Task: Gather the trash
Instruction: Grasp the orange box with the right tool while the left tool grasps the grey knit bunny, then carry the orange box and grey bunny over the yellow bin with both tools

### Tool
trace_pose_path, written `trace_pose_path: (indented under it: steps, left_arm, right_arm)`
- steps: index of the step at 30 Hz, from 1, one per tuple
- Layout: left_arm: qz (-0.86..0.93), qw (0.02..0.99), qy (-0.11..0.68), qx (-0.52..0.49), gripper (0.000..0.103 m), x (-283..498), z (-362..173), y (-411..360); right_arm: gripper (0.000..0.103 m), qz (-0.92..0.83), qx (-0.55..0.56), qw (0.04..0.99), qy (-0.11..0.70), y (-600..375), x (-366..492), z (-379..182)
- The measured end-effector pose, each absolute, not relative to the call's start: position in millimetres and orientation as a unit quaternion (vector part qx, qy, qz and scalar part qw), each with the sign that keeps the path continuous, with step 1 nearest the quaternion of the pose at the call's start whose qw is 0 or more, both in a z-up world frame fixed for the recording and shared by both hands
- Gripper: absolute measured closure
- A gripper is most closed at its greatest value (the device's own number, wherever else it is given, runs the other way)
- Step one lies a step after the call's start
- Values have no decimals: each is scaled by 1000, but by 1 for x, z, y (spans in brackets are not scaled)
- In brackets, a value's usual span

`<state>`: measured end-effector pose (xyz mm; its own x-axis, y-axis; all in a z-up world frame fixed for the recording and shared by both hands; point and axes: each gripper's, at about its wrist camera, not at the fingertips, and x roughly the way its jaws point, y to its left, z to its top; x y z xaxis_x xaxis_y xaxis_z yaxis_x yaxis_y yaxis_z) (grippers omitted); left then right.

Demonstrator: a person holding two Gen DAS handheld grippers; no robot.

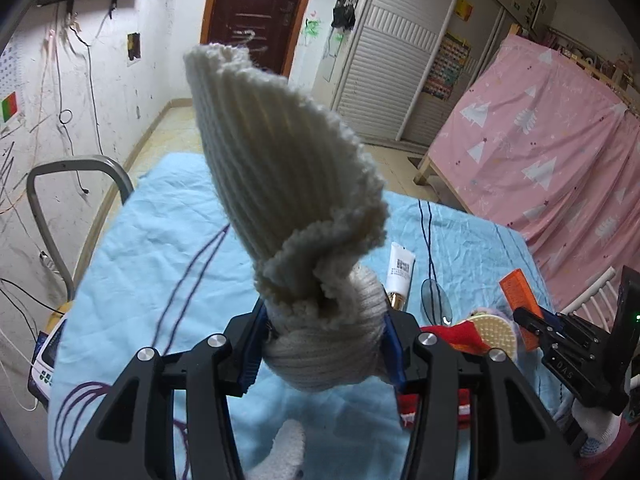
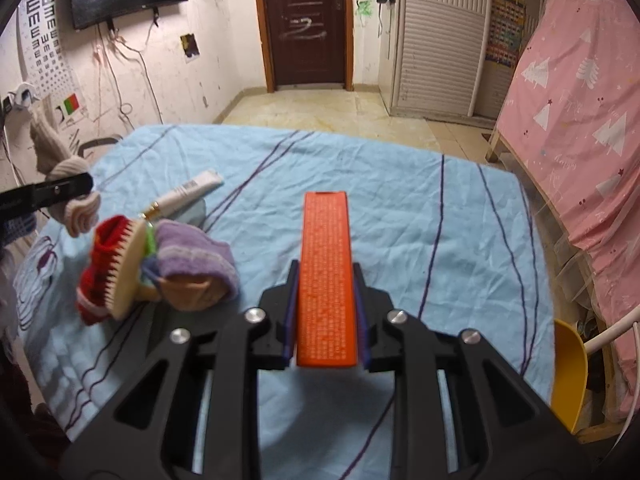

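My left gripper (image 1: 320, 344) is shut on a cream ribbed knit sock (image 1: 288, 168) and holds it up above the blue sheet (image 1: 152, 248); the sock stands up and hides much of the table. It also shows at the left of the right wrist view (image 2: 60, 160). My right gripper (image 2: 325, 312) is shut on a long orange box (image 2: 326, 272) and holds it above the sheet; the box shows in the left wrist view (image 1: 520, 300). A white tube (image 2: 188, 194), a red sock (image 2: 100, 276), a cream brush (image 2: 126, 268) and a purple sock (image 2: 196, 260) lie at the left.
A grey chair back (image 1: 72, 184) stands left of the table. A pink-curtained bed frame (image 2: 580, 128) runs along the right. A yellow chair (image 2: 570, 372) sits at the right near corner. A round lens (image 1: 436, 296) lies by the tube (image 1: 400, 276).
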<state>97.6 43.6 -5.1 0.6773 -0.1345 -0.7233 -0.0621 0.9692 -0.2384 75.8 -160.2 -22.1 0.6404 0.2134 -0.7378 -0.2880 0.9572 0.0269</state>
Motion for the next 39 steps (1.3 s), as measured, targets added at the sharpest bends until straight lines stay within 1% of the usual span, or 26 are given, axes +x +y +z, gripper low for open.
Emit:
trace_pose_path:
  steps: [8, 20, 28, 39]
  left_arm:
    - [-31, 921, 375, -104, 62, 81, 27, 21]
    - [-92, 927, 358, -62, 62, 83, 61, -70]
    - [-150, 921, 359, -39, 62, 89, 70, -139]
    - [-240, 898, 368, -21, 62, 90, 68, -232]
  right_arm:
    - [81, 133, -28, 920, 367, -183, 60, -1]
    - [81, 80, 23, 941, 327, -259, 28, 15]
    - [81, 33, 57, 945, 320, -320, 8, 10]
    - [80, -10, 98, 938, 332, -390, -2, -15]
